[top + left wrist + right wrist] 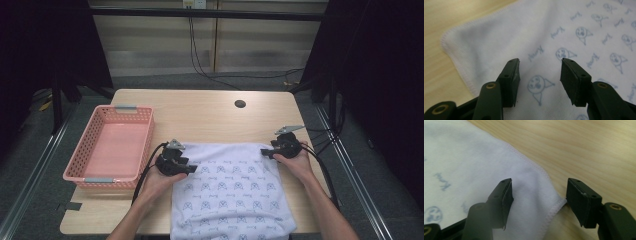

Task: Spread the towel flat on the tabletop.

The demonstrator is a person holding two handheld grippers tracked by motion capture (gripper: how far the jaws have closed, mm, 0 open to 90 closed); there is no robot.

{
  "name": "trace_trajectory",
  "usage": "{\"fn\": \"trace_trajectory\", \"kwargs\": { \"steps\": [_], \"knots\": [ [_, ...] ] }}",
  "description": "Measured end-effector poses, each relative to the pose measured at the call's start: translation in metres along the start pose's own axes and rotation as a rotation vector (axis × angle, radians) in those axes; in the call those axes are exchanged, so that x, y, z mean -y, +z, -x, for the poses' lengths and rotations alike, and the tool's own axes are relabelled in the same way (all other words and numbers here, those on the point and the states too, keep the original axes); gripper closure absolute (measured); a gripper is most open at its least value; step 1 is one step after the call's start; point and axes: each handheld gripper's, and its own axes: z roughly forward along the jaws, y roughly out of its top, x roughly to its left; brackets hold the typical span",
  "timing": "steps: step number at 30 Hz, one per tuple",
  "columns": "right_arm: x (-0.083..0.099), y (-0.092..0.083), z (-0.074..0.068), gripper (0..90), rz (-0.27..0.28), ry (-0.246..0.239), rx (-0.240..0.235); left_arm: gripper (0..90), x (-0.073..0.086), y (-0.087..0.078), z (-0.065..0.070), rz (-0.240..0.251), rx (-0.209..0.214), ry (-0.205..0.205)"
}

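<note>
White cloth [230, 190] far corners beneath both open grippers.

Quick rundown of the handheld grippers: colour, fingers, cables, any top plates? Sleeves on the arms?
Both are black. The left gripper and right gripper each carry a grey three-cornered plate on top and trail a black cable. In the gripper views, the fingers are flat, rectangular black pads with small screw holes, on arms with brass-coloured pivot pins. No sleeves show on the forearms in the high view.
</note>
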Motion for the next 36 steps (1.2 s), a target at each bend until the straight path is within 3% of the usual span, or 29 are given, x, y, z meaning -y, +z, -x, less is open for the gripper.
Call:
{"fn": "trace_trajectory", "kwargs": {
  "steps": [2, 5, 7, 9, 12, 15, 18, 19, 22, 24, 27, 29, 33, 36],
  "knots": [
    [0.0, -0.001, -0.004, 57.6, 0.005, -0.013, -0.003, 48.3, 0.0, 0.0, 0.005, -0.014, -0.009, 0.035],
    [0.0, -0.003, -0.006, 79.5, 0.021, -0.009, -0.017, 48.5, 0.001, 0.001, 0.007, -0.009, -0.005, 0.032],
    [0.0, -0.007, -0.004, 84.9, 0.031, 0.014, -0.039, 51.9, 0.0, 0.002, 0.007, -0.015, 0.047, 0.028],
    [0.001, -0.011, -0.001, 85.9, 0.042, 0.027, -0.051, 53.4, -0.005, 0.004, 0.008, -0.032, 0.067, 0.045],
    [0.004, -0.014, 0.002, 86.3, 0.04, 0.029, -0.064, 54.1, -0.018, 0.005, 0.006, 0.017, 0.069, 0.037],
    [0.008, -0.017, 0.009, 86.3, 0.04, 0.034, -0.066, 54.1, -0.031, 0.001, -0.007, 0.086, 0.021, 0.004],
    [0.01, -0.018, 0.01, 86.2, 0.04, 0.034, -0.063, 53.2, -0.035, 0.002, -0.022, 0.116, -0.051, -0.025],
    [0.01, -0.018, 0.01, 86.2, 0.038, 0.033, -0.065, 52.3, -0.034, 0.003, -0.028, 0.119, -0.047, -0.055],
    [0.01, -0.02, 0.011, 86.1, 0.048, 0.036, -0.067, 51.2, -0.029, 0.007, -0.035, 0.099, -0.072, -0.066],
    [0.011, -0.021, 0.011, 86.0, 0.049, 0.037, -0.071, 48.8, -0.026, 0.007, -0.038, 0.113, -0.097, -0.103],
    [0.011, -0.019, 0.01, 85.8, 0.045, 0.037, -0.069, 48.5, -0.026, 0.005, -0.041, 0.122, -0.123, -0.096],
    [0.011, -0.019, 0.01, 85.6, 0.048, 0.038, -0.07, 47.1, -0.025, 0.005, -0.045, 0.126, -0.114, -0.124],
    [0.011, -0.019, 0.011, 85.4, 0.054, 0.039, -0.08, 46.3, -0.021, 0.01, -0.049, 0.1, -0.122, -0.123],
    [0.011, -0.02, 0.011, 85.4, 0.057, 0.046, -0.087, 47.1, -0.021, 0.016, -0.049, 0.094, -0.104, -0.123]
  ]
}}
